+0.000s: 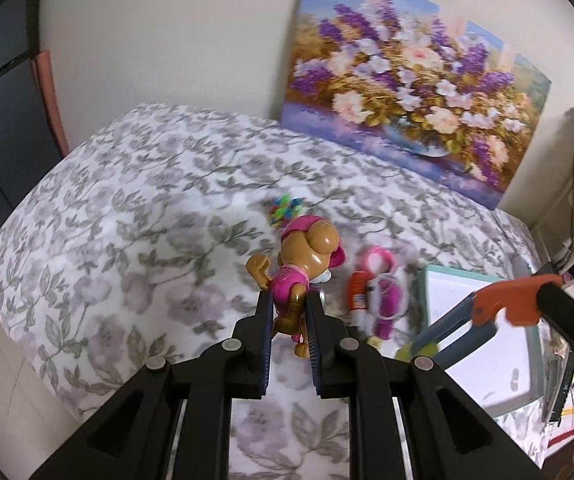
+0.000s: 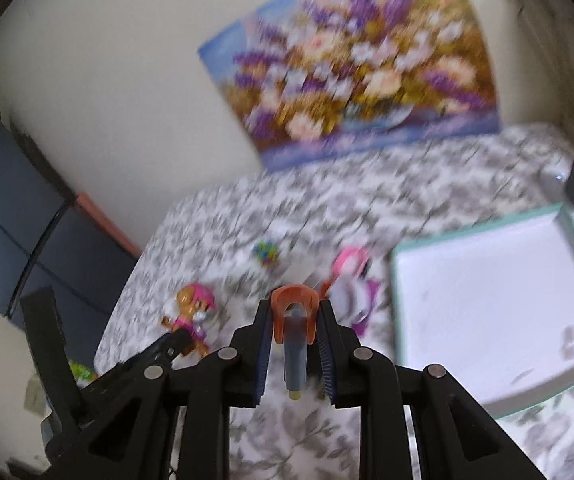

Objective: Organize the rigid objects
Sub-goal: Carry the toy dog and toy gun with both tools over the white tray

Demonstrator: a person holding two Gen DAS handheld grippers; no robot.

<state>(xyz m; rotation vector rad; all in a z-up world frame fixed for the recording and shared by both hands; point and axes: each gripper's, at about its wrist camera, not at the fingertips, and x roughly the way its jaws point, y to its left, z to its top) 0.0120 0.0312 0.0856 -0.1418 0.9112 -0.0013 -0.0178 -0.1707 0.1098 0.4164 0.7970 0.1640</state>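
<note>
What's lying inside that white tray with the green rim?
The white tray looks nearly empty, with only faint marks on its floor. The orange and blue toy in the right tool hides one corner in the left view.

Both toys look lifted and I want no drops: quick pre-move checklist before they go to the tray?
1. Left hand-held gripper shut on the puppy figure: ok.
2. Right hand-held gripper shut on the orange and blue toy: ok.
3. Both toys clear of the floral cloth: cannot tell.
4. Tray interior bare enough for both: ok.
5. Pink toy and orange tube lie beside the tray, possibly in the path: not ok.
6. Right wrist view sharp enough to aim: not ok, blurred.
</note>
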